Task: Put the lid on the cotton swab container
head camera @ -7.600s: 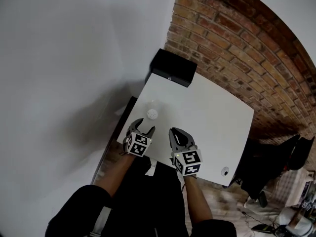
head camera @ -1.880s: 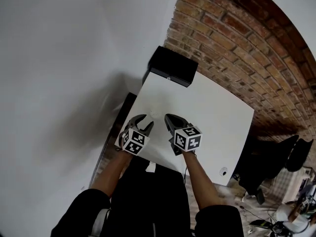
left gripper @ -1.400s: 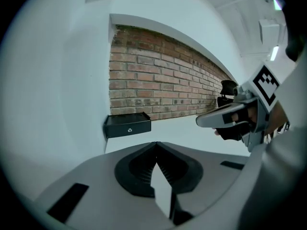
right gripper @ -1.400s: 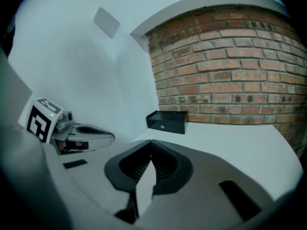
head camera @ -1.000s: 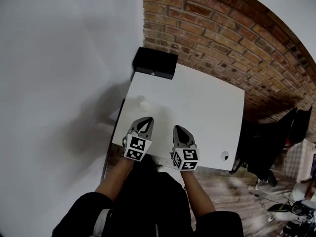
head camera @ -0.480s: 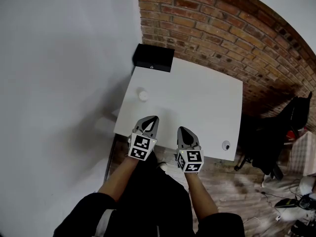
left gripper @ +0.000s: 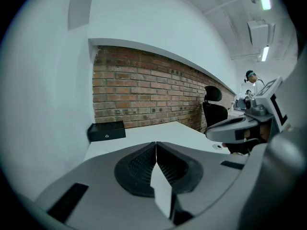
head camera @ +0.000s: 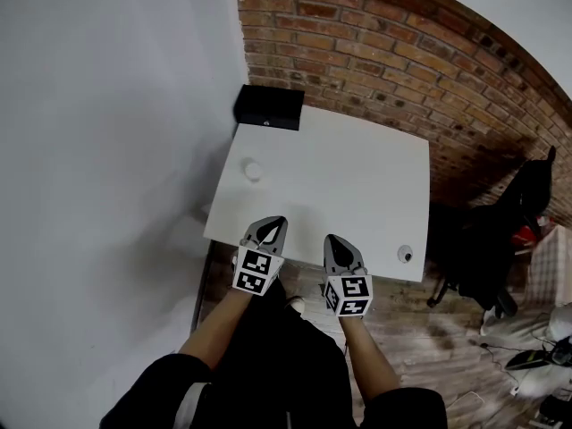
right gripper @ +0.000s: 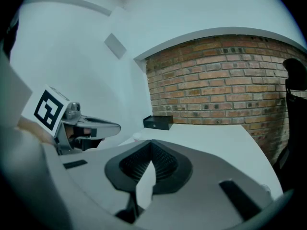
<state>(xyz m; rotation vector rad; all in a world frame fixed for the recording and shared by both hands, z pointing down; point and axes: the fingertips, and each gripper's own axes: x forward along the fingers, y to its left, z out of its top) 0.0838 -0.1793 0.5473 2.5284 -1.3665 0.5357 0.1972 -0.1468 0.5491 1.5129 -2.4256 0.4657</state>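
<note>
The cotton swab container (head camera: 253, 171) is a small white round thing standing alone near the left edge of the white table (head camera: 357, 186). It is too small here to tell its lid from its body. My left gripper (head camera: 274, 226) and right gripper (head camera: 334, 240) hover side by side at the table's near edge, well short of the container. Both are shut with nothing between the jaws, as the left gripper (left gripper: 156, 145) and right gripper (right gripper: 151, 144) show in their own views. The container shows as a pale spot (right gripper: 136, 135) in the right gripper view.
A black box (head camera: 268, 107) sits at the table's far left corner against the brick wall (head camera: 375, 52). A small round fitting (head camera: 405, 254) lies near the table's front right corner. A dark office chair (head camera: 523, 213) stands to the right. Wooden floor lies below.
Both grippers have drawn back from over the table to its near edge, still shut and empty. The container has stayed in place on the table, now farther from them.
</note>
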